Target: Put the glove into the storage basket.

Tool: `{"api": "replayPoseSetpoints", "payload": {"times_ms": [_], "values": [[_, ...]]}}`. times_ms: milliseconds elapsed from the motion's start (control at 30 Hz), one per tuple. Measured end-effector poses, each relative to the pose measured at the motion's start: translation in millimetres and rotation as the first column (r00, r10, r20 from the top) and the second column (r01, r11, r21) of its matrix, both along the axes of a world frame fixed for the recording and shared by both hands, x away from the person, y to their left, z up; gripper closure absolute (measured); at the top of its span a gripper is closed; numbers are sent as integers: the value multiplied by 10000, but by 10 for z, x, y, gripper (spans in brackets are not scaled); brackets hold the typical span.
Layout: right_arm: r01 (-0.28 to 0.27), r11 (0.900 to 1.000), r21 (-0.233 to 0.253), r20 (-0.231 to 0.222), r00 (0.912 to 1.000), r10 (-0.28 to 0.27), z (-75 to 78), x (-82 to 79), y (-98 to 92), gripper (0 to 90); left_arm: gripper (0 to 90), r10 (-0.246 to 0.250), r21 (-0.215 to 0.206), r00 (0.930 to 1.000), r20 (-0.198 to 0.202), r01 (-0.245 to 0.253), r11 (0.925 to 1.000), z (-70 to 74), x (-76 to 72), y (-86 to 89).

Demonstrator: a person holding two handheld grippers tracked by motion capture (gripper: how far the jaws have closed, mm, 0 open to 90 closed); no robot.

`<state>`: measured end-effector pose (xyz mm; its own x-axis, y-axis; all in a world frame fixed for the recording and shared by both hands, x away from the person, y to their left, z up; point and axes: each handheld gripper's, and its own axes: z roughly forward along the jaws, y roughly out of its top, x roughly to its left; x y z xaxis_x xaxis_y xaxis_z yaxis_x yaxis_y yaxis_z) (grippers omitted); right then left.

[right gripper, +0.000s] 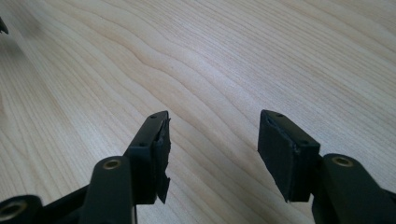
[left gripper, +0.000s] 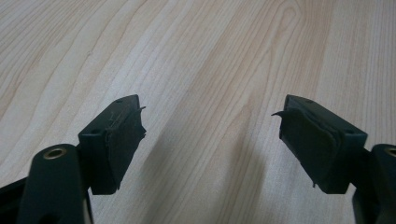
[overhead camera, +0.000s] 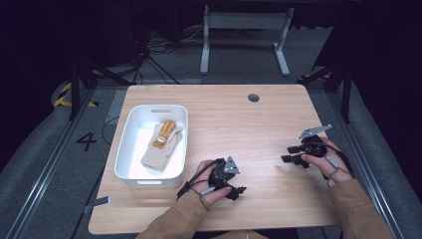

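A beige glove with tan-orange patches [overhead camera: 161, 143] lies inside a white rectangular bin [overhead camera: 128, 144] on the left part of the wooden table [overhead camera: 259, 124]. My left gripper [overhead camera: 238, 190] rests low over the table near the front edge, just right of the bin, held in a hand. Its jaws stand wide apart over bare wood, as the left gripper [left gripper: 210, 126] shows in its own view. My right gripper [overhead camera: 289, 154] sits at the right side of the table, pointing left. The right gripper [right gripper: 214, 135] is open too, nothing between its pads.
A round cable hole [overhead camera: 253, 97] sits near the table's far edge. Beyond the table stand a white table frame [overhead camera: 244, 30] and floor cables. Black-and-yellow tape [overhead camera: 64, 94] marks the floor at left.
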<state>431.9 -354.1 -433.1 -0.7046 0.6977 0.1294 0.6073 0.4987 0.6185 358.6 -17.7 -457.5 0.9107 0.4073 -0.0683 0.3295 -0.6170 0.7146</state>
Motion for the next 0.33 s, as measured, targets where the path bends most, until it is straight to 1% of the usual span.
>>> {"api": "replayPoseSetpoints", "payload": {"times_ms": [133, 167, 300, 333], "values": [[-3, 10000, -3, 1, 10000, 3, 1, 0, 0, 448, 209, -5, 51, 10000, 79, 4, 10000, 5, 3, 2], [11, 10000, -2, 9, 10000, -11, -1, 0, 1, 448, 206, 49, -50, 10000, 80, -49, 10000, 4, 0, 0], [-2, 10000, -23, 6, 10000, 2, -1, 0, 3, 448, 193, 115, -120, 9999, -13, -115, 9999, 13, 5, 5], [-7, 10000, -17, 18, 10000, 7, 1, -1, 4, 447, 186, 133, -72, 9999, -27, -133, 9999, 16, 7, 9]]}}
